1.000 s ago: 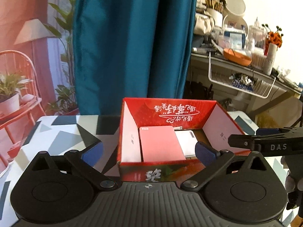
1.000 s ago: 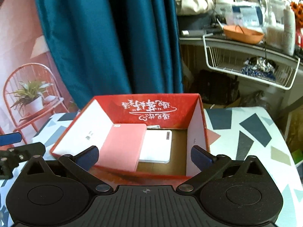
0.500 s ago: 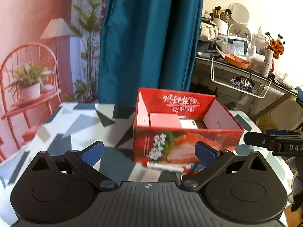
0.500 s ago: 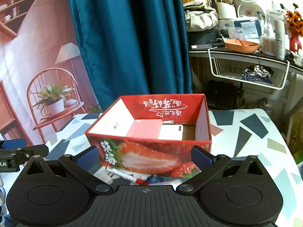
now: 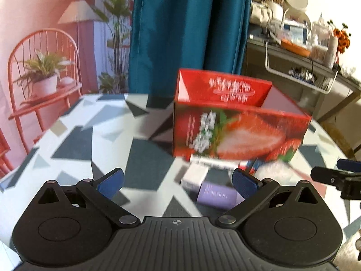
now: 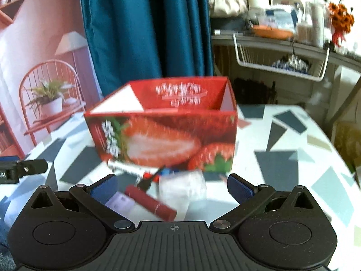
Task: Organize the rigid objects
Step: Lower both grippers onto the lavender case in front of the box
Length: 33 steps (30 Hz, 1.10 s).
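A red strawberry-print box [image 5: 237, 133] stands open-topped on the patterned table [image 5: 94, 135]; it also shows in the right wrist view [image 6: 164, 137]. In front of it lie loose items: a white marker [image 6: 126, 166], a dark red tube [image 6: 150, 202], a clear plastic box [image 6: 182, 187], a purple box [image 5: 216, 195] and a small white box [image 5: 195, 177]. My left gripper [image 5: 178, 180] is open and empty, near the purple box. My right gripper [image 6: 171, 187] is open and empty, above the tube and the clear box. The box's inside is hidden.
A blue curtain [image 5: 189, 29] hangs behind the table. A cluttered shelf with a wire basket [image 6: 279, 58] stands at the right. A red chair with a plant [image 5: 42, 72] is at the left. The right gripper's finger shows at the left view's right edge [image 5: 334, 177].
Both grippers have pulled back and down from over the box. The items inside it have dropped out of sight, and the loose items in front have come into view.
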Motion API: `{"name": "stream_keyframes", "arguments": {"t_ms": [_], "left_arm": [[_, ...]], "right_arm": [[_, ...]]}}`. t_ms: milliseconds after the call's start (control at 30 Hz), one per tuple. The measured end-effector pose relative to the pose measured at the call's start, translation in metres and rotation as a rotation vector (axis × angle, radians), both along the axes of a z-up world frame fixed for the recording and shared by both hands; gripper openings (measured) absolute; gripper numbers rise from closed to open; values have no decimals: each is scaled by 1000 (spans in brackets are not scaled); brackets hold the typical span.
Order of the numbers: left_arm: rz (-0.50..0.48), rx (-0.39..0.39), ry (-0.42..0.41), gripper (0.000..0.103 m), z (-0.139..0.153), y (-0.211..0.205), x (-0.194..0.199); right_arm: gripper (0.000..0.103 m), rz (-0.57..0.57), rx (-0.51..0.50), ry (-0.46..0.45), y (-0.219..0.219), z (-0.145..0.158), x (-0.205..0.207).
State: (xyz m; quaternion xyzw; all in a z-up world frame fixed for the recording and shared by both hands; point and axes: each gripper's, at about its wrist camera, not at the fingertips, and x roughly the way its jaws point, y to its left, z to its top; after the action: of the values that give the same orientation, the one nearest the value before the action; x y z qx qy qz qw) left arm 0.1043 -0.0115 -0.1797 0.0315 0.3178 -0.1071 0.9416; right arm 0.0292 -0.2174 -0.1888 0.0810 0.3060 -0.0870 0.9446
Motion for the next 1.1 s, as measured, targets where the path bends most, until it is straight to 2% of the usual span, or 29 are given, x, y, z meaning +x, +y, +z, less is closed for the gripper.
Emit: {"name": "stream_keyframes", "arguments": {"t_ms": [167, 400, 533, 633, 700, 933, 1100], "left_arm": [[-2, -4, 56, 103, -20, 3, 4], [-9, -10, 123, 103, -44, 4, 10], [-19, -27, 127, 101, -51, 2, 13], [-43, -7, 151, 90, -57, -5, 19], [-49, -18, 177, 79, -61, -6, 25], [-50, -105, 235, 75, -71, -6, 58], [-49, -169, 282, 65, -79, -10, 78]], "right_arm": [[101, 40, -2, 40, 8, -21, 4], [91, 80, 29, 140, 13, -58, 15], [82, 115, 31, 152, 17, -67, 19], [76, 155, 27, 154, 21, -73, 21], [71, 178, 24, 165, 24, -77, 24], [60, 241, 25, 169, 32, -85, 32], [57, 271, 30, 162, 35, -87, 43]]}}
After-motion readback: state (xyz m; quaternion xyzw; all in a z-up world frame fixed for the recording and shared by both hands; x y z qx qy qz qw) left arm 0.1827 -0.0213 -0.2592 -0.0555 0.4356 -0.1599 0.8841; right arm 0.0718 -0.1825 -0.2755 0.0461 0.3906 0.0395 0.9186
